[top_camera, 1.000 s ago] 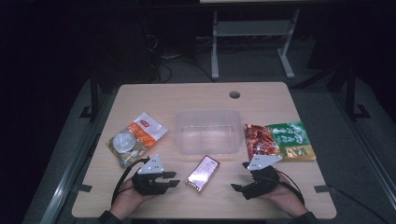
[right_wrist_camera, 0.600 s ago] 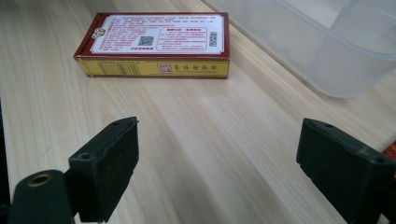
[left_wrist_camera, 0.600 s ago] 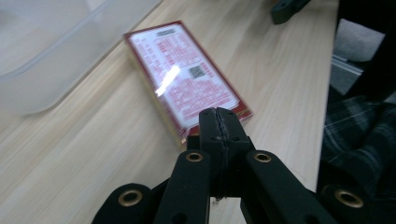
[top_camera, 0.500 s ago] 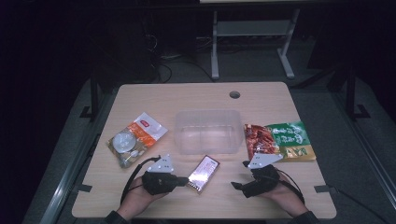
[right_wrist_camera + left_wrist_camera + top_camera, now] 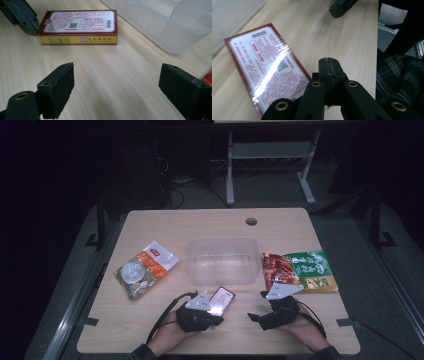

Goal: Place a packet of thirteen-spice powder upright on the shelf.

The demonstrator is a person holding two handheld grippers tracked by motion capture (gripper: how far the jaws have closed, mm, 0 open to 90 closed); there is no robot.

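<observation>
With its jaws pressed together on nothing, the left gripper (image 5: 329,65) sits right against the flat red-bordered cardboard box (image 5: 221,300) with the glossy printed top, at that box's near end by the front edge of the tabletop (image 5: 165,225). Those jaws have just been closing, and nothing sits between them. It looks like a nudge is the step in hand, the shut tips set to push the box rather than pinch it. The right gripper (image 5: 117,87) waits nearby with its jaws spread wide and empty, facing the box's yellow side. The clear plastic tub (image 5: 223,260) stands mid-tabletop, just behind the box. Next move, I'd judge, calls for a steady shove or a reopening to straddle the box's edges. Pale wood grain underneath; a dark room beyond, with a grey metal stand (image 5: 267,157) on the floor.
</observation>
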